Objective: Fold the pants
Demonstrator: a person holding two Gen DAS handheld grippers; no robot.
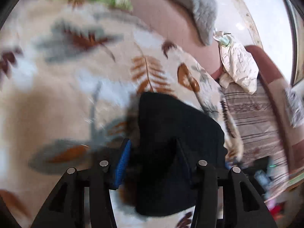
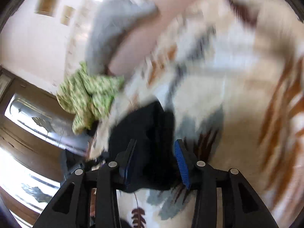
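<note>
The black pants (image 1: 176, 138) lie bunched on a leaf-patterned bedspread (image 1: 76, 87). In the left wrist view the cloth fills the gap between the fingers of my left gripper (image 1: 153, 152), whose jaws stand apart around it. In the right wrist view the pants (image 2: 144, 133) also sit between the blue-padded fingers of my right gripper (image 2: 155, 150), jaws apart with cloth between them. Both views are motion-blurred, so I cannot tell whether either gripper pinches the cloth.
A grey pillow (image 1: 201, 13) and a pink headboard (image 1: 163, 19) lie behind the bedspread. A patterned cushion (image 1: 239, 66) sits on a striped sofa (image 1: 254, 121) at right. A green patterned cloth (image 2: 89, 95) lies at the bed's edge near a wooden door (image 2: 28, 117).
</note>
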